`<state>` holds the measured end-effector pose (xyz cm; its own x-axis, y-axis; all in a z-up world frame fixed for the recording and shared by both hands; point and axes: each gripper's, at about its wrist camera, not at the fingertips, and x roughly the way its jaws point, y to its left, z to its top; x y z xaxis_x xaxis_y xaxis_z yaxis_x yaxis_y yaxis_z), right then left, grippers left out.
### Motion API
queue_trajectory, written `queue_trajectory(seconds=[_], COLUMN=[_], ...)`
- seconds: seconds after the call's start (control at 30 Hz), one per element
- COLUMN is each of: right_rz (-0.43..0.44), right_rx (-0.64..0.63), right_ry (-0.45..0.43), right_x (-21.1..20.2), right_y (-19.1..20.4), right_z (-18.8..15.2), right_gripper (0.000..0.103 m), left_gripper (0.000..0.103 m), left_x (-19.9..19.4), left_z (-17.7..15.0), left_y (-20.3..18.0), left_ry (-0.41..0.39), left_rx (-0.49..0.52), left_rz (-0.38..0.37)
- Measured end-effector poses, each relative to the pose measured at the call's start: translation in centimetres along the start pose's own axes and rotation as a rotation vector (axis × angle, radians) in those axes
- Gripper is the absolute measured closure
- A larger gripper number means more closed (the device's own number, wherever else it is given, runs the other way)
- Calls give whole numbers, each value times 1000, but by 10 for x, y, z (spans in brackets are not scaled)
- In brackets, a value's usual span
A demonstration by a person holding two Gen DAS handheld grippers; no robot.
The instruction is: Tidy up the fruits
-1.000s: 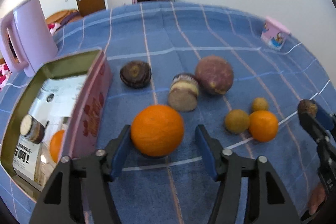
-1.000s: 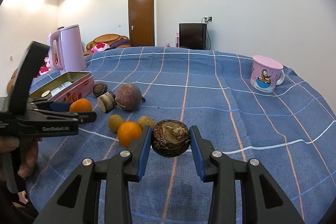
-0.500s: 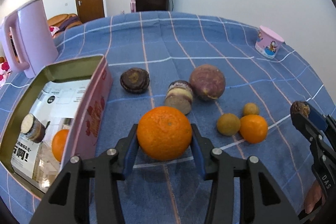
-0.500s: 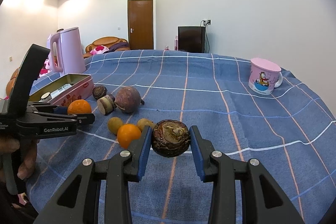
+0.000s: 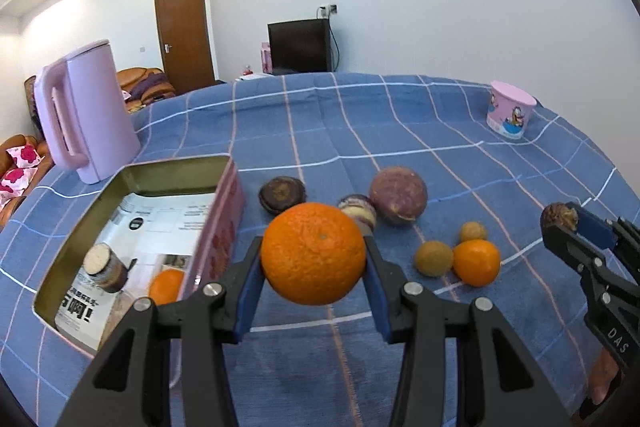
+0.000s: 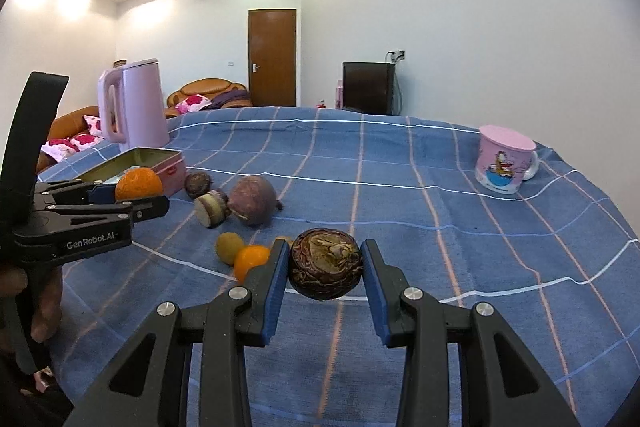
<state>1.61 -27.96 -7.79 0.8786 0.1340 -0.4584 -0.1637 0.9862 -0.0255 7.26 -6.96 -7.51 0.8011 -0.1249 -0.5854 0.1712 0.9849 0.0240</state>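
My left gripper (image 5: 314, 277) is shut on a large orange (image 5: 313, 253) and holds it above the blue checked cloth, just right of the open pink tin (image 5: 224, 203). The tin holds a small orange (image 5: 166, 285) and a cut brown fruit (image 5: 102, 269). My right gripper (image 6: 325, 275) is shut on a dark wrinkled fruit (image 6: 326, 269), held above the cloth. On the cloth lie a purple fruit (image 5: 398, 195), a dark fruit (image 5: 282, 193), a cut fruit (image 5: 360, 213), a small orange (image 5: 476, 262) and two brown-green fruits (image 5: 434, 258).
A pink kettle (image 5: 86, 115) stands behind the tin at the left. A pink cartoon mug (image 5: 510, 115) stands at the far right. The table (image 6: 400, 155) drops off at its far and right edges. The left gripper (image 6: 120, 201) shows in the right wrist view.
My left gripper has shut on the large orange and lifted it off the cloth, tilting up. My right gripper keeps the dark fruit, nearly still.
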Motion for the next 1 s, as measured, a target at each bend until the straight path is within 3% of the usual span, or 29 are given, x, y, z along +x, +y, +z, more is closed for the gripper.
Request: queue_trajectory(seconds=[1.0], right_rz=[212], right_rx=[-141], right_ry=[8], right_x=[45], right_y=[101], right_z=[66], right_gripper=[64], left_gripper=[55], left_x=[-12], left_z=[0], left_y=[88], left_ry=[-26], left_rx=[-137], left_rz=[105])
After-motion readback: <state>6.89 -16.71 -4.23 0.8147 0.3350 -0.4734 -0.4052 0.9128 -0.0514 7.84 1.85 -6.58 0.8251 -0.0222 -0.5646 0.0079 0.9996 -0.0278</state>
